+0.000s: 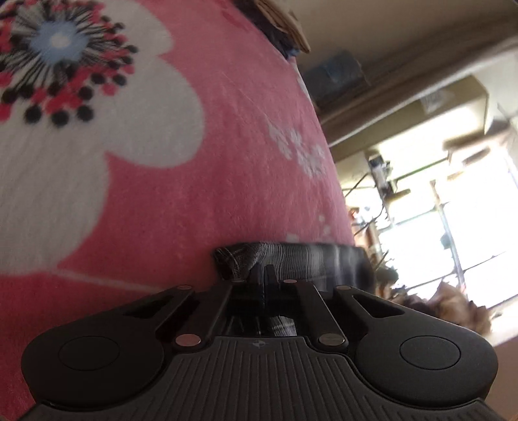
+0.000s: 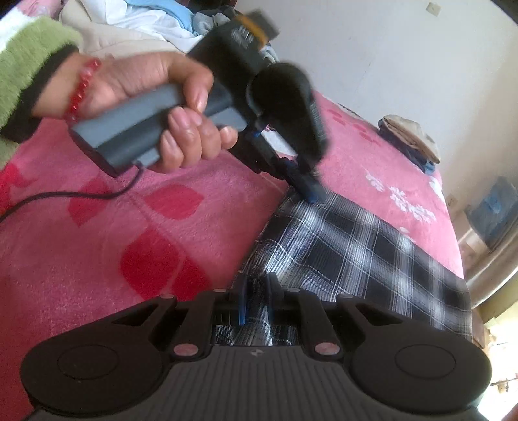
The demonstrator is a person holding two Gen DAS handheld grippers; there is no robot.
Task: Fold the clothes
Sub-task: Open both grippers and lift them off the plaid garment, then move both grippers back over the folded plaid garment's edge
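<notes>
A black-and-white plaid garment (image 2: 356, 252) lies flat on a pink flowered blanket (image 2: 97, 252). My right gripper (image 2: 256, 285) is at the garment's near corner, its jaws close together with plaid cloth pinched between them. A hand (image 2: 155, 84) holds my left gripper (image 2: 307, 194), whose tips press on the garment's far corner. In the left wrist view, my left gripper (image 1: 264, 275) is shut on a bunched dark edge of the garment (image 1: 307, 259), low over the blanket (image 1: 194, 178).
A small stack of folded clothes (image 2: 411, 139) sits at the bed's far end by the wall. Loose clothes (image 2: 145, 19) are heaped behind the hand. A black cable (image 2: 64, 196) trails across the blanket. The bed edge runs along the right, with a blue box (image 2: 495, 210) beyond.
</notes>
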